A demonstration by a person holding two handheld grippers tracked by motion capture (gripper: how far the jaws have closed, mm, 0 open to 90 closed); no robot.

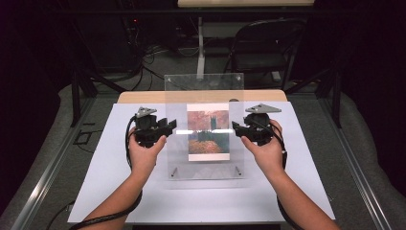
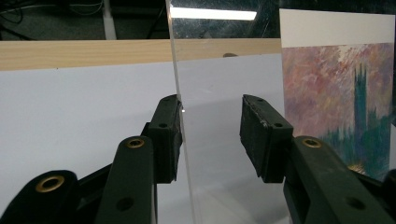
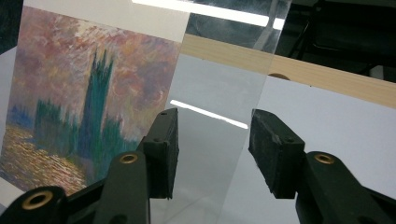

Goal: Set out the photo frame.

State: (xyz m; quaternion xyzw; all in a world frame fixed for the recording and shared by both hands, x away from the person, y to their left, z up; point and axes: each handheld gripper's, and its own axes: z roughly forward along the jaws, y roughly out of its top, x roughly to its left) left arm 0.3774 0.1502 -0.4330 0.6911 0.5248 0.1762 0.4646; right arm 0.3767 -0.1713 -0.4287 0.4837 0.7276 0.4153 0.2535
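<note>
The left gripper point(image 2: 210, 135) has its fingers point(image 2: 168, 135) parted. The left edge of a clear acrylic panel point(image 2: 224, 93) stands between them. The near finger lies right against the panel's edge, and a plain gap separates the far finger from the sheet, so nothing is clamped.

The right gripper point(image 3: 212, 149) is likewise parted, with the panel's right edge running between its fingers point(image 3: 275, 154). Neither pad clearly presses on the sheet.

In the high view, the left gripper point(image 1: 165, 130) sits at 9 o'clock of the panel and the right gripper point(image 1: 238, 128) at 3 o'clock. Each is held in a hand, the left hand point(image 1: 143, 151) and the right hand point(image 1: 265, 148) coming up from 6 o'clock. A grey three-cornered plate tops each gripper, and a black cable trails back along each forearm.

The acrylic panel point(image 1: 206, 163) is held tilted near the centre of the worktop, its lower edge near the surface. Through it shows a printed painting point(image 1: 208, 132) of a dark tower under a pink sky, with a white margin. Two small metal pegs point(image 1: 174, 172) show near the panel's lower edge.

A second clear panel point(image 1: 203, 81) stands upright at 12 o'clock. The worktop point(image 1: 297, 143) is covered by a white sheet, with a strip of pale wood at its far edge. Beyond it stands a dark folding chair point(image 1: 265, 45).
</note>
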